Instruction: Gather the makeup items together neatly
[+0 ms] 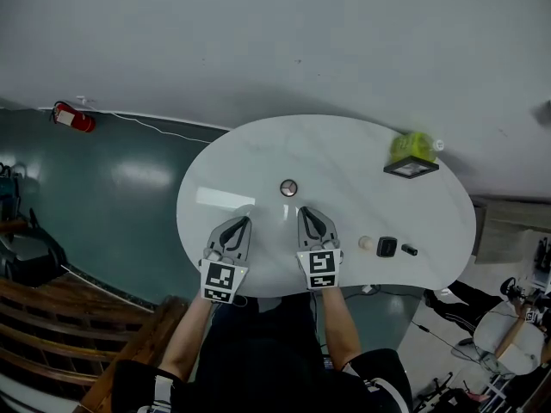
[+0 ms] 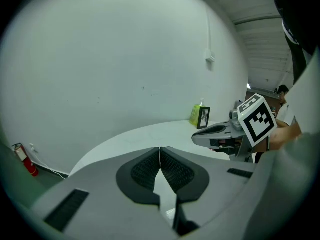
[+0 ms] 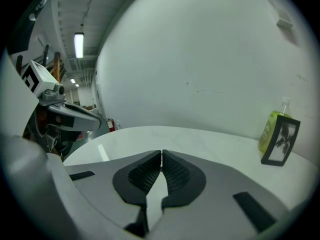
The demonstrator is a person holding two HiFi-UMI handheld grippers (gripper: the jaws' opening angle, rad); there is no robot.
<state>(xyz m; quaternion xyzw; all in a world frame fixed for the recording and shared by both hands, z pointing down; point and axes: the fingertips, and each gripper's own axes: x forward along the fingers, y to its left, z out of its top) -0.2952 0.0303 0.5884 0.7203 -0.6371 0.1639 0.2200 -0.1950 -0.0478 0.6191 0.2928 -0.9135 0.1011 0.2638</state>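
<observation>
A small round compact [image 1: 288, 188] sits mid-table, just ahead of my grippers. A black case [image 1: 386, 247] and a short black tube [image 1: 409, 249] lie near the table's [image 1: 258, 157] right front edge. My left gripper [image 2: 160, 149] and right gripper [image 3: 161, 152] have their jaws pressed together and hold nothing. A picture frame [image 1: 411, 168] and a green bottle [image 1: 411, 145] stand at the far right.

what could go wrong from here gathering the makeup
1. The small black item, black case and white piece lie near the table's front edge; a nudge might push them off.
2. The left gripper and right gripper are both shut and empty; reaching in like that could knock things rather than grasp them.
</observation>
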